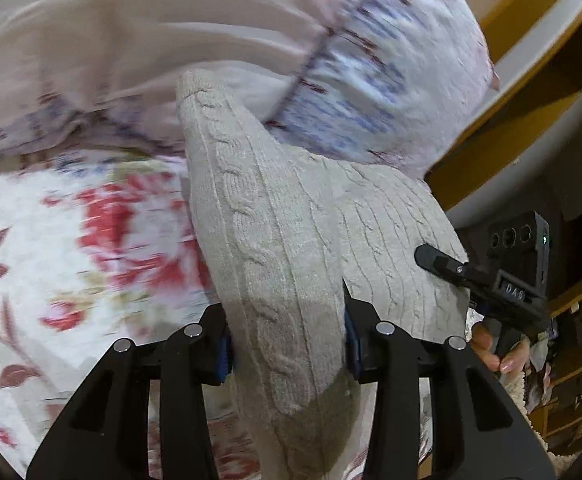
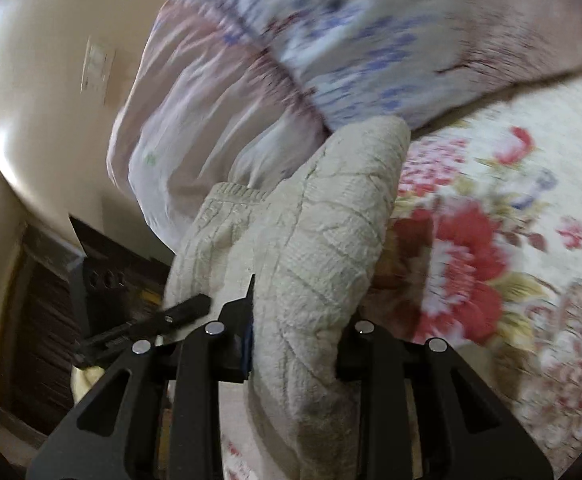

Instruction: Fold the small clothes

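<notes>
- A cream cable-knit garment [image 1: 275, 240], probably a small sweater, is held up above a bed covered in a floral bedspread [image 1: 91, 240] of red blooms on white.
- The left gripper [image 1: 287, 344] is clamped on a thick bunched fold of the knit; its blue-padded jaws press the cloth from both sides, and the fold runs up and away from the jaws toward the pillow.
- The right gripper [image 2: 295, 332] is likewise closed on a bunched part of the same garment [image 2: 323, 240], with the fabric filling the gap between its jaws.
- Beyond the garment lies a pillow [image 1: 371, 80] in a white case printed with blue and edged by a dark trim line, blurred by motion.
- Next to the pillow sits a pale pink crumpled sheet or blanket [image 1: 131, 40], also behind the knit.
- In the left wrist view, the right gripper's black finger [image 1: 443, 264] rests on the right-hand edge of the knit, and the person's fingers [image 1: 495, 352] hold that tool's handle just below the garment's corner.
- In the right wrist view, the left gripper's finger [image 2: 183, 312] touches the knit's left edge.
- The floral bedspread [image 2: 491, 240] spreads out to the right of the garment in that view, and a cream wall [image 2: 51, 80] with a pale switch plate [image 2: 97, 68] stands left of the pillow [image 2: 371, 60].
</notes>
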Demonstrator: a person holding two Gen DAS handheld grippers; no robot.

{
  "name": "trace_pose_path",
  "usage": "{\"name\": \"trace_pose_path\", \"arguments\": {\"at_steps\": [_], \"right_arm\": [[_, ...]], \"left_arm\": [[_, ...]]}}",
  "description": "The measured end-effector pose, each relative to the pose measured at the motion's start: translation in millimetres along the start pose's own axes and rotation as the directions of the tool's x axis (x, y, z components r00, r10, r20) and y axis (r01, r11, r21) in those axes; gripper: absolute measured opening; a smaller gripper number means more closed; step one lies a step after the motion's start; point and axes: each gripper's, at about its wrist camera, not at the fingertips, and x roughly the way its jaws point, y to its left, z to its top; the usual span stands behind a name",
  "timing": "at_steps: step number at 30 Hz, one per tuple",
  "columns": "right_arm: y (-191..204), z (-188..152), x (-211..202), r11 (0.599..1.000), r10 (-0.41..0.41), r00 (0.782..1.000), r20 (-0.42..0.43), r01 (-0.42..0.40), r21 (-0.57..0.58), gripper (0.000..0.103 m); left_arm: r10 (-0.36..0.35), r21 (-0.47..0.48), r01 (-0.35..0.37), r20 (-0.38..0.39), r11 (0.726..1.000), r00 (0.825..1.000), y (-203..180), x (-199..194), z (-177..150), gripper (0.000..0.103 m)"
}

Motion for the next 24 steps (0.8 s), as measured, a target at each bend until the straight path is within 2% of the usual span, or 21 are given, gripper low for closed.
{"name": "trace_pose_path", "arguments": {"at_steps": [3, 4, 5, 7, 9, 11, 13, 16, 18, 19, 20, 22, 24], "right_arm": [[-2, -4, 37, 0.997, -0.077, 0.995, -0.059, 0.077, -0.012, 0.027], [-10, -5, 53, 0.991, -0.134, 0.986, -0.099, 0.136, 0.012, 0.030], [-16, -5, 60, 0.986, -0.160, 0.980, -0.120, 0.165, 0.033, 0.040], [-26, -3, 59, 0.987, -0.119, 0.983, -0.138, 0.133, 0.091, 0.044], [-26, -1, 50, 0.986, -0.123, 0.983, -0.138, 0.137, 0.096, 0.049], [-26, 4, 34, 0.984, -0.148, 0.984, -0.095, 0.156, 0.087, 0.049], [-28, 9, 23, 0.984, -0.143, 0.988, -0.050, 0.148, 0.100, 0.049], [-29, 19, 25, 0.980, -0.161, 0.986, -0.032, 0.164, 0.109, 0.049], [-22, 24, 35, 0.977, -0.195, 0.980, -0.027, 0.197, 0.081, 0.034], [-15, 25, 36, 0.971, -0.237, 0.972, -0.002, 0.237, 0.033, 0.016], [-8, 26, 36, 0.967, -0.254, 0.967, 0.026, 0.254, -0.008, 0.010], [5, 27, 32, 0.954, -0.285, 0.954, 0.097, 0.292, -0.069, 0.009], [8, 28, 31, 0.936, -0.329, 0.936, 0.123, 0.341, -0.089, 0.008]], "left_arm": [[0.031, -0.074, -0.031, -0.007, 0.997, 1.000, 33, 1, -1, 0.046], [0.046, -0.097, -0.047, -0.019, 0.994, 0.999, 44, 6, -2, 0.047], [0.052, -0.127, -0.056, -0.033, 0.990, 0.998, 54, 11, -4, 0.050], [0.013, -0.192, -0.019, -0.032, 0.981, 0.999, 70, 18, -9, 0.055], [0.008, -0.185, -0.012, -0.020, 0.983, 1.000, 71, 16, -10, 0.058], [0.034, -0.161, -0.036, -0.015, 0.986, 0.999, 68, 13, -10, 0.059], [0.069, -0.129, -0.069, -0.009, 0.989, 0.998, 63, 10, -10, 0.061], [0.154, -0.063, -0.153, 0.014, 0.986, 0.988, 52, 7, -11, 0.067], [0.199, -0.031, -0.198, 0.023, 0.980, 0.980, 46, 5, -12, 0.069], [0.213, -0.023, -0.213, 0.025, 0.977, 0.977, 45, 5, -11, 0.069], [0.225, -0.018, -0.224, 0.027, 0.974, 0.974, 45, 4, -12, 0.069], [0.245, -0.010, -0.244, 0.031, 0.970, 0.969, 43, 6, -10, 0.070], [0.265, 0.001, -0.265, 0.034, 0.964, 0.964, 43, 7, -10, 0.074]]}}
